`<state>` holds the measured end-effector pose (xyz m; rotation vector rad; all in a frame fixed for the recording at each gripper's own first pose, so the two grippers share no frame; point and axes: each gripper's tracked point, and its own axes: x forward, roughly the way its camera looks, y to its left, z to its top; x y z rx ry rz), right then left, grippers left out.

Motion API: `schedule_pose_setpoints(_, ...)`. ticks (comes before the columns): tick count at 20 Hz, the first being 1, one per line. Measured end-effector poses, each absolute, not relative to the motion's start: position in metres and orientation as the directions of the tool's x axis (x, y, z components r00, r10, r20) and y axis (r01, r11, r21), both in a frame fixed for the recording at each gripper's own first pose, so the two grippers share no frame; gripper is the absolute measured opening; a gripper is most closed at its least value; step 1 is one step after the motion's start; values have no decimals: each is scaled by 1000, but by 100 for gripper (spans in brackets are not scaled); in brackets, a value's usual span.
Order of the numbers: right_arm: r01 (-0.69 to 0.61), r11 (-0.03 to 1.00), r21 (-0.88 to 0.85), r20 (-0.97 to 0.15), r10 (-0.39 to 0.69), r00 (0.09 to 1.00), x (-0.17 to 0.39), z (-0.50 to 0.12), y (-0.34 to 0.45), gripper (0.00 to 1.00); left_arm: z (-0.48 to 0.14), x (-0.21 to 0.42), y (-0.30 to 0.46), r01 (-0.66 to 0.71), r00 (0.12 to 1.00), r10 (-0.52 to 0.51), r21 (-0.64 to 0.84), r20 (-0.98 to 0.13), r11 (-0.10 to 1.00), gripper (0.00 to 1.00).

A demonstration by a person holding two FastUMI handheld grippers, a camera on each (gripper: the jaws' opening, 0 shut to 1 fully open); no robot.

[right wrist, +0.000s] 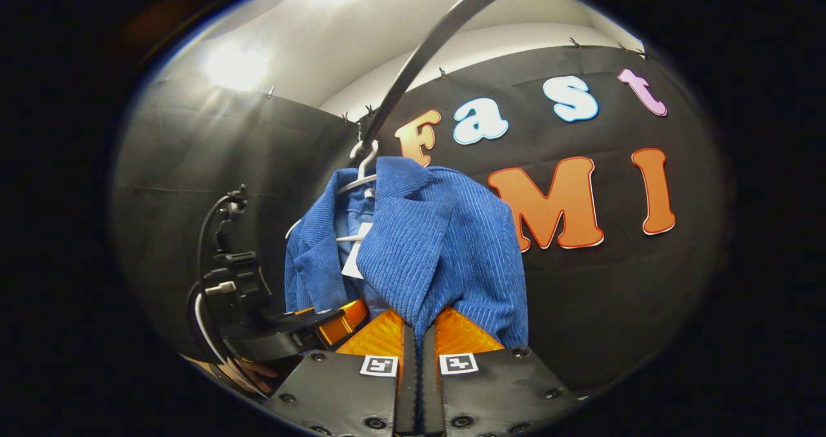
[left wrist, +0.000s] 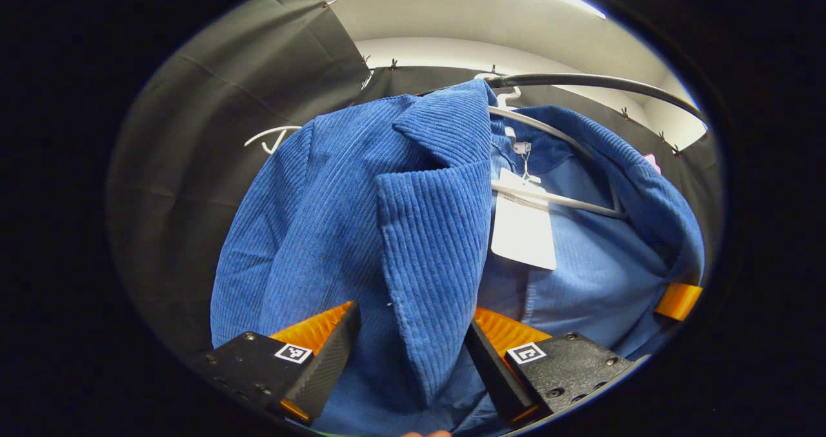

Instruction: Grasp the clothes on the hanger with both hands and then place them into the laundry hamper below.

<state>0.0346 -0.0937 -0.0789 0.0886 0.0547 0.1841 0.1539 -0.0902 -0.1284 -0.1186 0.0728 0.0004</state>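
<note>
Pinching ribbed corduroy jacket (right wrist: 445, 250): right claw (right wrist: 416, 334) | left claw (left wrist: 413, 340) wide, straddling lapel

Item: my right gripper (right wrist: 418, 337), fingers pinched onto blue corduroy jacket (right wrist: 445, 243) front edge. Jacket on white hanger (right wrist: 361, 169), under black rail (right wrist: 426, 50). Left gripper (right wrist: 322, 321) at near left.

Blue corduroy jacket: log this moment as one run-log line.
blue corduroy jacket: on white hanger, hung on black rail | right tool: shut on jacket front edge | left tool: open, astride lapel
</note>
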Motion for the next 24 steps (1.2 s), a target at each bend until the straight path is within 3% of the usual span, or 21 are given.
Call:
schedule_pose_setpoints(3,-186,976,111,-51,193,980,35,-84,-98,4,-111,151,-62,-85,996,83,-63,-31,994,38)
schedule_pose_setpoints(5,-192,972,133,-57,201,978,39,-89,-98,4,-94,140,-54,-60,998,60,-53,0,997,10)
schedule_pose_setpoints(8,-196,969,153,-68,208,976,45,-96,-98,4,-53,115,-23,-121,989,118,31,87,992,6)
schedule_pose_setpoints(10,-177,972,158,-73,190,979,51,-100,-102,16,-18,104,-1,-205,969,185,116,163,972,3)
schedule_pose_setpoints(12,-171,972,161,-73,185,980,54,-100,-103,16,12,95,19,-276,947,241,156,213,948,6)
schedule_pose_setpoints(13,-157,976,150,-55,167,984,55,-95,-107,22,24,94,23,-296,939,254,170,230,940,6)
schedule_pose_setpoints(14,-126,984,125,-23,130,991,57,-85,-116,16,34,95,30,-317,931,269,184,246,930,6)
schedule_pose_setpoints(15,-57,994,92,15,56,998,57,-76,-133,16,42,96,38,-338,922,282,199,265,920,6)
schedule_pose_setpoints(16,-20,998,66,37,17,999,60,-72,-144,0,51,97,44,-361,912,295,216,285,907,6)
schedule_pose_setpoints(17,6,999,43,44,-8,999,61,-70,-150,0,61,99,48,-379,902,303,230,307,896,6)
schedule_pose_setpoints(18,34,999,24,50,-36,998,59,-68,-155,8,73,97,51,-398,891,310,240,332,885,6)
schedule_pose_setpoints(24,168,986,-10,127,-165,978,56,-42,-177,8,122,128,64,-407,876,281,287,393,867,6)
